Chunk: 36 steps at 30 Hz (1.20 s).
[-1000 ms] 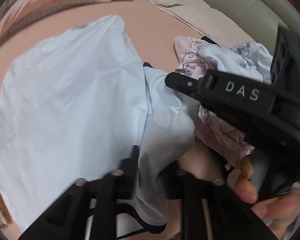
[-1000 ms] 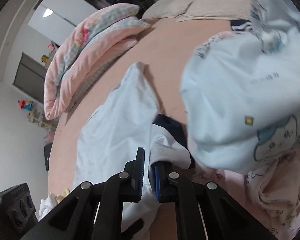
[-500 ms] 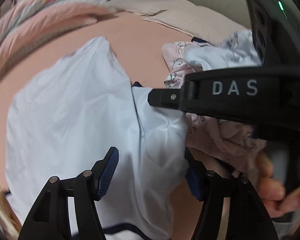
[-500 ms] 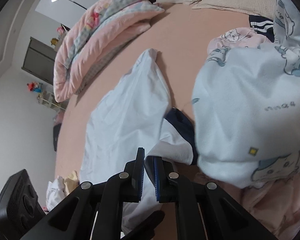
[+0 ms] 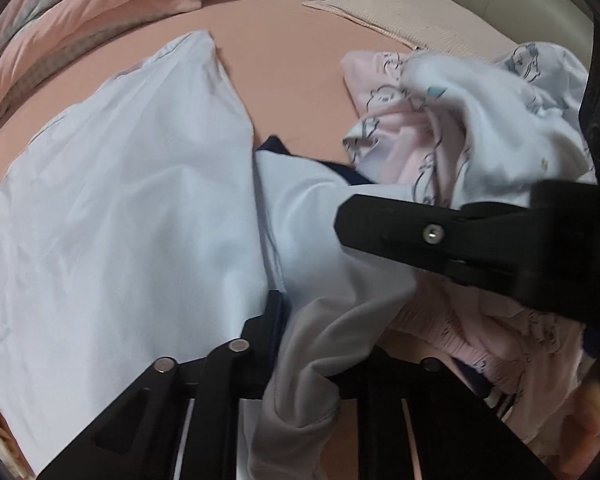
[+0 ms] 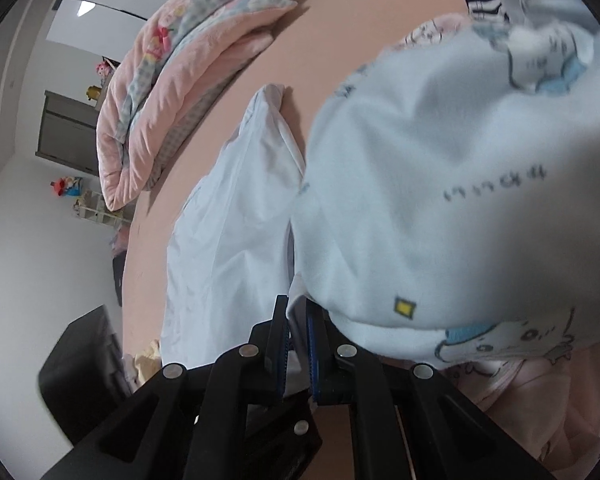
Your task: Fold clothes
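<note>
A pale blue shirt (image 5: 120,220) lies spread out on the pink bed (image 5: 300,60), likely so it can be folded flat. The left gripper (image 5: 284,320) is closing on a loose flap of that shirt near its middle seam, and the cloth sits between its fingers. I think it grabs there to lift that part over.

The right gripper (image 6: 298,332) is pinched together on a thin edge of the same shirt, just beside a heap of clothes (image 6: 460,200). It seems to hold that edge tight so the shirt does not bunch up.

Next to the shirt, on its far side, lies one rolled-up pink quilt (image 6: 188,88).

I count one shirt being folded, two grippers, and one heap with at least two printed pieces, one light blue and one pink.
</note>
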{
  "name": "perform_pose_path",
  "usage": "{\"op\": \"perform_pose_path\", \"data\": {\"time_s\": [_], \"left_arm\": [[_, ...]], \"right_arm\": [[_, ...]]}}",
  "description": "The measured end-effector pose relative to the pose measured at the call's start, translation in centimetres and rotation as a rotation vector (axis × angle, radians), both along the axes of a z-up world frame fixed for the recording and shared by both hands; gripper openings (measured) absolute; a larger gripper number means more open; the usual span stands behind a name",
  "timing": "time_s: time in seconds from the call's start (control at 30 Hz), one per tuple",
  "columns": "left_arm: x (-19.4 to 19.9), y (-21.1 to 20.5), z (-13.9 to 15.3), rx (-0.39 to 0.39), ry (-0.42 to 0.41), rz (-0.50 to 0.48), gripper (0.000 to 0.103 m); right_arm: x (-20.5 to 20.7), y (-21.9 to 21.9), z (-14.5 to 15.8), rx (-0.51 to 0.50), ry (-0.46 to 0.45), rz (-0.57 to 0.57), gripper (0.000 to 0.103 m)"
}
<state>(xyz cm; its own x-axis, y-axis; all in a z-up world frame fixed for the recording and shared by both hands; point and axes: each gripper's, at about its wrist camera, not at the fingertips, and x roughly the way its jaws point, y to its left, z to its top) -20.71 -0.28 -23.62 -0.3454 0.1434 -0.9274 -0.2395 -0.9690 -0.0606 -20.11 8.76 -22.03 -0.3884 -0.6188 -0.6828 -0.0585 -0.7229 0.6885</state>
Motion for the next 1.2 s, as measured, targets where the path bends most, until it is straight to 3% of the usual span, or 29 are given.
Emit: {"op": "perform_pose_path", "data": {"time_s": [0.13,0.23,0.53,0.7,1.0,1.1,1.17,1.2], "left_arm": [[-0.4,-0.7,0.4,0.043,-0.002,0.019,0.009],[-0.8,-1.5,0.7,0.082,-0.01,0.047,0.008],[-0.9,-3.0,1.6,0.179,-0.031,0.104,0.008],[-1.2,-3.4,1.3,0.193,-0.042,0.128,0.008],[-1.7,-2.7,1.3,0.208,-0.053,0.117,0.008],[-2.0,-2.5,1.3,0.212,-0.053,0.113,0.008],[-2.2,-2.3,1.2,0.21,-0.055,0.112,0.008],[-2.2,-2.2,1.1,0.208,-0.057,0.111,0.008]], "right_arm": [[0.1,0.5,-0.8,-0.077,-0.076,-0.034,0.011],[0.4,1.5,-2.1,-0.204,-0.163,-0.115,0.057],[-0.3,0.7,-2.6,-0.214,-0.22,-0.161,0.065],[-1.7,0.3,-3.6,-0.166,-0.279,-0.239,0.065],[-2.6,-0.4,-4.4,-0.117,-0.268,-0.288,0.064],[-3.0,-0.6,-4.7,-0.116,-0.255,-0.289,0.05],[-3.2,-0.7,-4.9,-0.112,-0.246,-0.287,0.025],[-3.3,-0.8,-5.1,-0.099,-0.243,-0.276,0.019]]}}
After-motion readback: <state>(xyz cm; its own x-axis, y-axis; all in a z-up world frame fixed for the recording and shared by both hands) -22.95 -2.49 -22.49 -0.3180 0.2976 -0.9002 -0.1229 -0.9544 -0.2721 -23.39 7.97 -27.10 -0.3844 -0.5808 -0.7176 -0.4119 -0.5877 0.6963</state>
